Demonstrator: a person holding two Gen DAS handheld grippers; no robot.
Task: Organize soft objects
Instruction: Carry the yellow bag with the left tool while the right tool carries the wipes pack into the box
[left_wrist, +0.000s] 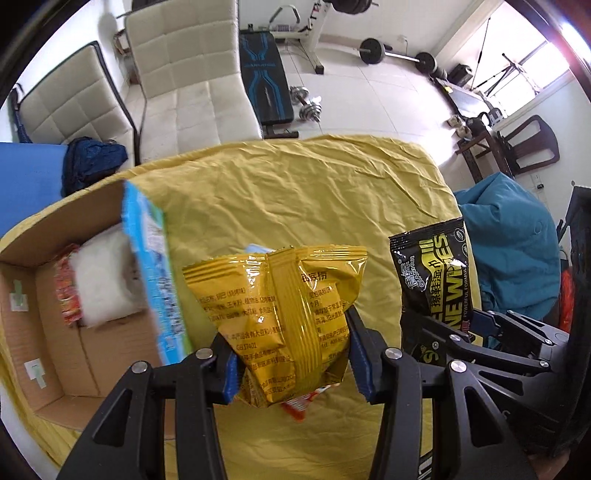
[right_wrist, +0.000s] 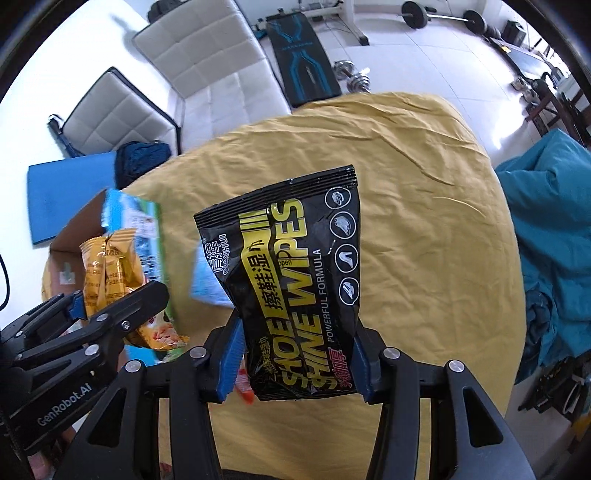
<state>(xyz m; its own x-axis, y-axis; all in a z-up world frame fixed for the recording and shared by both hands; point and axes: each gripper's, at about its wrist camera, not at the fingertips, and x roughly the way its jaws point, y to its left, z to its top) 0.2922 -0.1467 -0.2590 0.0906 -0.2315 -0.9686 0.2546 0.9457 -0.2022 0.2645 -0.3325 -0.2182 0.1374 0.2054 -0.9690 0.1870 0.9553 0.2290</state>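
Left gripper (left_wrist: 293, 354): black linkage arms, blue pads, jaws pinching the lower part of a crinkled yellow foil snack bag (left_wrist: 280, 306) printed with small dark text. Bag upright between the pads, top seam fanned out above them, lifted clear of the wrinkled yellow cloth (left_wrist: 295, 192) covering the table. Under the bag's bottom edge, a scrap of orange-and-white wrapper (left_wrist: 299, 406), too hidden to identify.

Right gripper (right_wrist: 295, 363): same build, jaws pinching a black foil pack of shoe shine wipes (right_wrist: 291, 280) with large yellow lettering. Pack held by its lower end, tilted a little, also raised above the cloth. A small red-orange item (right_wrist: 244, 387) just beside its left pad, unclear. A pale blue packet (right_wrist: 207, 288) partly behind the wipes pack, on the left.

Both grippers side by side, near each other, each visible at the edge of the other's view.

On the left, an open brown cardboard box (left_wrist: 48, 314) resting on the cloth, with 1 white fluffy bundle (left_wrist: 105, 280) and 1 red-and-yellow patterned packet (left_wrist: 66, 291) inside, touching each other. A blue-and-white printed flap (left_wrist: 153, 273) on the box's right side, blurred.

Far behind the table: 2 cream padded chairs (left_wrist: 192, 74), a black-and-blue exercise bench (left_wrist: 264, 74), dumbbells (left_wrist: 306, 103) on the white tiled floor. A teal fabric heap (left_wrist: 517, 240) on the right.
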